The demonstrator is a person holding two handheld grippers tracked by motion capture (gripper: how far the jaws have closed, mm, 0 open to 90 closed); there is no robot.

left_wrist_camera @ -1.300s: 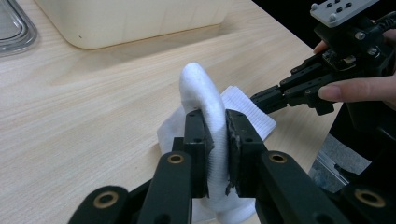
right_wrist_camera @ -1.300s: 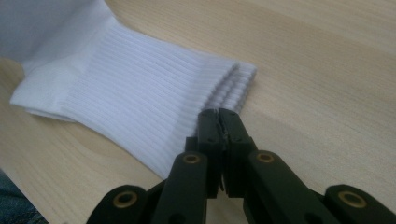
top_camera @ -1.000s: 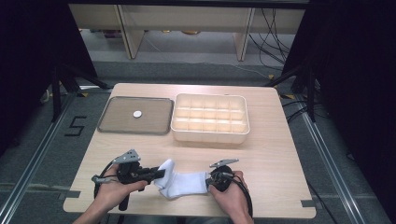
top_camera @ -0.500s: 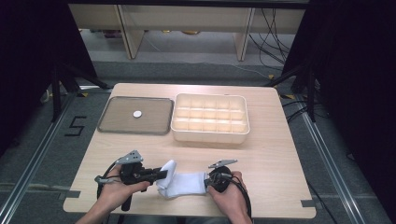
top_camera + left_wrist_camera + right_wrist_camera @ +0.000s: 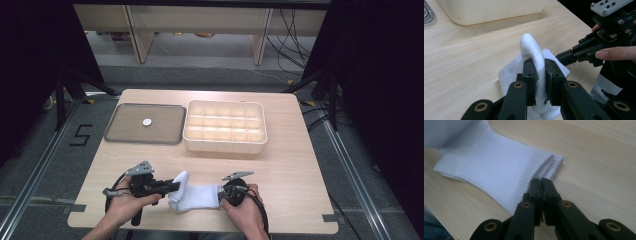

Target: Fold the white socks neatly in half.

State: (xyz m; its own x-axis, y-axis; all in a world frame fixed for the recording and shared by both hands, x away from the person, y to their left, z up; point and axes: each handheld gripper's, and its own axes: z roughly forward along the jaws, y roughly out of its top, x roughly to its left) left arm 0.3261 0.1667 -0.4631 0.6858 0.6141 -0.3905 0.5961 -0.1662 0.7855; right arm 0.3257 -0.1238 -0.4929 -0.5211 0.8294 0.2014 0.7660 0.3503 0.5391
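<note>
A white ribbed sock lies near the table's front edge, between my two grippers. My left gripper comes in from the left and is shut on a raised fold of the sock; in the left gripper view its jaws pinch the fabric from both sides. My right gripper sits at the sock's ribbed cuff. Its jaws are pressed together with their tips at the cuff's edge. Whether a layer of fabric is caught between them I cannot tell. The left gripper view shows the right gripper reaching the cuff.
A cream compartment box stands at mid table. Left of it lies a dark flat tray with a small white round piece on it. The table's front edge runs just under both hands.
</note>
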